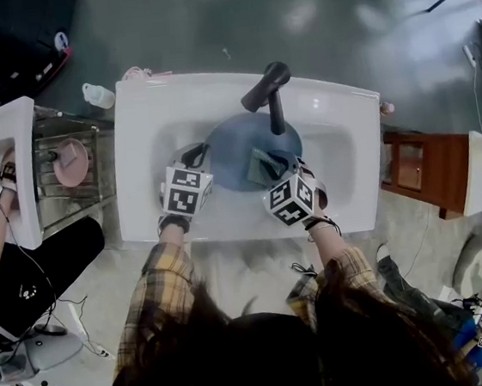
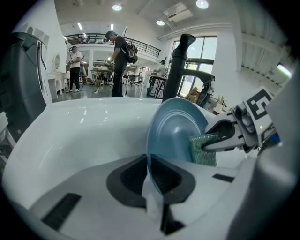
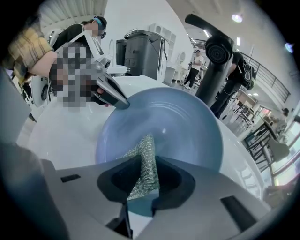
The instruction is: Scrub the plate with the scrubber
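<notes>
A blue plate [image 1: 240,149] is held tilted on edge inside the white sink basin [image 1: 339,146], under the black faucet [image 1: 268,89]. My left gripper [image 2: 151,180] is shut on the plate's rim [image 2: 149,154]. The plate [image 3: 178,126] fills the middle of the right gripper view. My right gripper [image 3: 146,180] is shut on a green mesh scrubber [image 3: 144,164], which is pressed against the plate's face. In the left gripper view the scrubber [image 2: 202,149] lies against the plate's right side, pinched by the right gripper's fingers [image 2: 225,136].
A grey waste bin [image 3: 140,58] stands beyond the sink. To the left there is a wire rack with a pink dish [image 1: 71,161] and a second white sink [image 1: 8,162], where another person works with grippers. A wooden stool [image 1: 420,167] stands at the right.
</notes>
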A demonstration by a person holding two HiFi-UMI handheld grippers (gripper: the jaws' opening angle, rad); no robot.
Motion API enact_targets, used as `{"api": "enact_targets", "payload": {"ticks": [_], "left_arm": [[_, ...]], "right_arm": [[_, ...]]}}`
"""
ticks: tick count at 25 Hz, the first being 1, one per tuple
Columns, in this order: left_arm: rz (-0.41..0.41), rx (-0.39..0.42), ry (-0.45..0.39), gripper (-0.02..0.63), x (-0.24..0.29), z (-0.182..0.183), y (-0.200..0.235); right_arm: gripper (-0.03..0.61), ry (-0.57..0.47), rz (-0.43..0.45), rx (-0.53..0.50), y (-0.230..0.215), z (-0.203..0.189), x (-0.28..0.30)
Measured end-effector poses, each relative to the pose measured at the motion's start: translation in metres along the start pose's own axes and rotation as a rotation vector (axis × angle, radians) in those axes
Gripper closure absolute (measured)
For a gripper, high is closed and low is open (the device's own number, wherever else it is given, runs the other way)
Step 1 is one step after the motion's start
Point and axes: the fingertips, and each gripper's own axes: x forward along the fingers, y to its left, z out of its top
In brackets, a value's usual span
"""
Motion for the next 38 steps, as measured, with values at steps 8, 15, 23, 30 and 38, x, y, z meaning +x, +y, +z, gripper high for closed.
{"api": "enact_targets", "payload": {"ticks": [8, 15, 23, 30, 38], "left_arm": [[-0.024, 0.02, 0.02, 0.588, -0.001, -0.005, -0.005], [-0.02, 0.023, 0.021, 0.587, -0.001, -0.007, -0.004], [-0.018, 0.008, 0.026, 0.586, -0.002, -0.007, -0.012], [-0.019, -0.009, 0.041, 0.586, -0.006, -0.007, -0.015], [-0.017, -0.026, 0.049, 0.586, -0.004, -0.005, -0.015]], "right_arm": [[0.483, -0.011, -0.104, 0.029, -0.038, -0.009, -0.017], [0.48, -0.045, -0.179, 0.05, -0.072, -0.004, -0.031], [0.48, -0.14, -0.235, 0.045, -0.087, 0.028, -0.033], [0.479, -0.193, -0.224, 0.064, -0.077, 0.056, -0.022], [0.479, -0.212, -0.159, 0.037, -0.047, 0.085, 0.001]]}}
